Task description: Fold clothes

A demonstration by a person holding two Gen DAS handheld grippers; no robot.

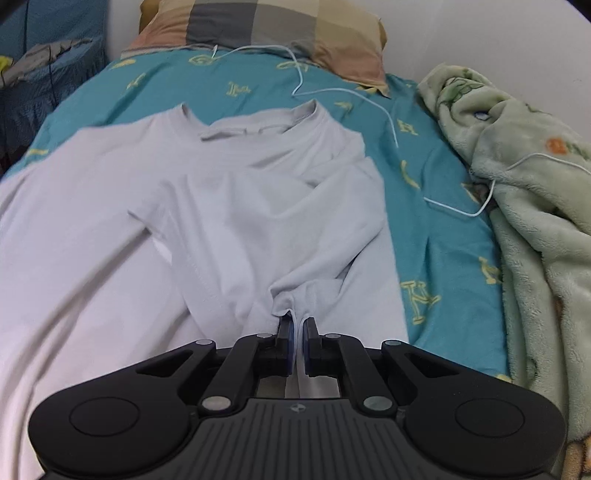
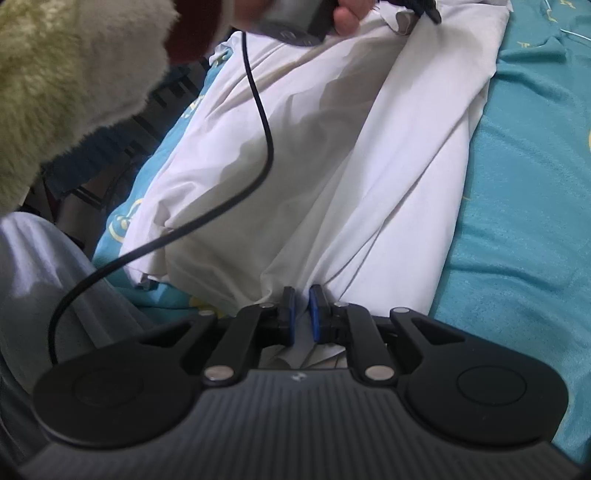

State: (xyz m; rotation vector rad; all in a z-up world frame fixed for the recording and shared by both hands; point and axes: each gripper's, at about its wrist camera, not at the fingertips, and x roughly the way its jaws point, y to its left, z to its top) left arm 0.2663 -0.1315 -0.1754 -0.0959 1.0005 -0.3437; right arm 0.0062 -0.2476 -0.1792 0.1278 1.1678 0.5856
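Note:
A white T-shirt (image 1: 229,192) lies on a teal bed sheet (image 1: 443,229), collar toward the pillow, its right side folded over the middle. My left gripper (image 1: 298,323) is shut on a pinch of the shirt's fabric near its lower part. In the right wrist view the same shirt (image 2: 332,166) stretches away across the bed. My right gripper (image 2: 302,295) is shut on the shirt's near edge, cloth bunched between the blue pads (image 2: 314,314). The other gripper and the hand holding it (image 2: 314,14) show at the top, its black cable (image 2: 258,110) trailing over the shirt.
A checked pillow (image 1: 266,26) lies at the bed's head. A green fleece blanket (image 1: 535,206) is heaped along the right side, with a thin white cable (image 1: 369,99) across the sheet. A fleece sleeve (image 2: 66,66) and grey trousers (image 2: 40,266) are at the left.

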